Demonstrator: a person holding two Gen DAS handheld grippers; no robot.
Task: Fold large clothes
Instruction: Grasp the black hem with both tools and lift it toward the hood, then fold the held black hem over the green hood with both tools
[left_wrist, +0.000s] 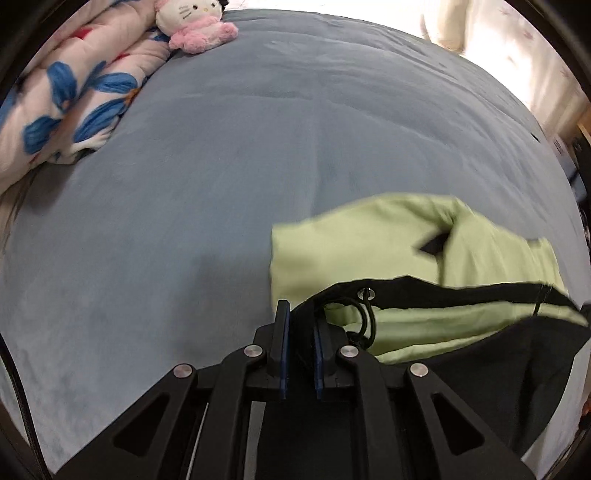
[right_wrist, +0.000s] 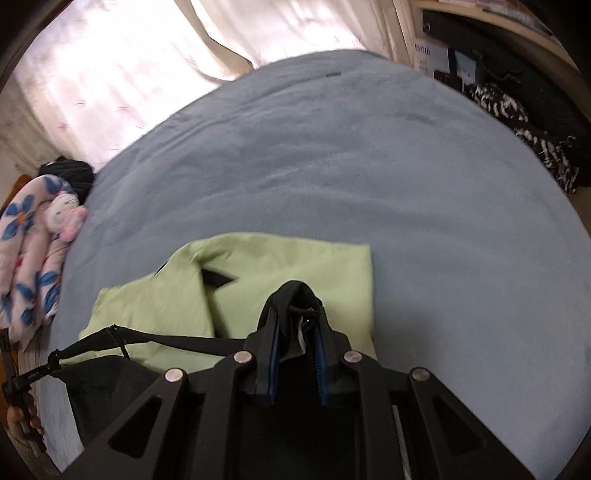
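Note:
A large garment, light green (left_wrist: 369, 240) with a black lining and black hem (left_wrist: 461, 291), lies partly on the grey-blue bed (left_wrist: 184, 203). My left gripper (left_wrist: 301, 314) is shut on its black edge near a drawcord and eyelet (left_wrist: 366, 293). My right gripper (right_wrist: 295, 310) is shut on a bunched black corner of the same garment (right_wrist: 293, 291). The black hem (right_wrist: 177, 341) stretches taut between the two grippers above the bed. The green part (right_wrist: 295, 258) lies on the bed (right_wrist: 406, 184) ahead of my right gripper.
A floral quilt (left_wrist: 66, 92) and a pink and white plush cat (left_wrist: 192, 26) lie at the bed's far left, also in the right wrist view (right_wrist: 62, 216). Curtains (right_wrist: 129, 74) hang behind. A black and white item (right_wrist: 535, 129) lies by shelves at right.

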